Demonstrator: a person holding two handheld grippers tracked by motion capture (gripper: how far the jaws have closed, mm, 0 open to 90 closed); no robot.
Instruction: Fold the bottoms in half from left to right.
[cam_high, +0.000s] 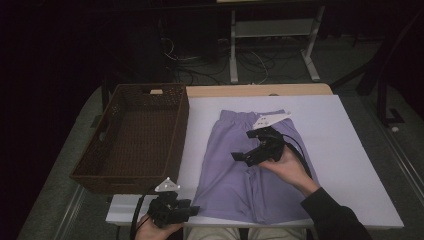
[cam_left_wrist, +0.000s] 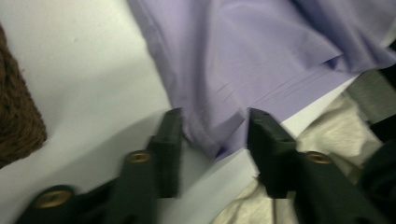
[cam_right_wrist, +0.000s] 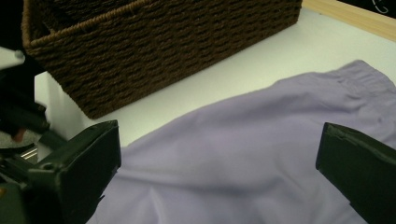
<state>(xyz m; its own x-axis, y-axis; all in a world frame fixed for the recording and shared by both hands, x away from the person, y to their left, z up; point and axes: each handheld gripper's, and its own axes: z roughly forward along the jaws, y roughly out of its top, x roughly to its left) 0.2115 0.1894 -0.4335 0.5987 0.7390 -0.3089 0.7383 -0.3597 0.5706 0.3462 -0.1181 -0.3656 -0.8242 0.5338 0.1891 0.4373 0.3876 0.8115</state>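
Note:
A pair of lilac shorts (cam_high: 227, 175) lies flat on the white table (cam_high: 345, 150), waistband at the far end. At the near edge, my left gripper (cam_high: 192, 210) sits at the shorts' near-left hem corner. In the left gripper view that corner (cam_left_wrist: 212, 135) lies between the jaws, which stand a hand's width apart and do not pinch it; the left gripper (cam_left_wrist: 212, 140) is open. My right gripper (cam_high: 241, 156) hovers over the middle of the shorts, pointing left. Its jaws (cam_right_wrist: 219, 172) are spread wide above the lilac cloth (cam_right_wrist: 243, 154) with nothing in them.
A dark brown wicker basket (cam_high: 150, 89) stands on the table's left side, hollow inside; its woven wall (cam_right_wrist: 163, 51) is near the shorts' left edge. A wooden strip (cam_high: 260, 90) runs along the far table edge. Beige cloth on the person's lap (cam_left_wrist: 327, 135) lies below the near edge.

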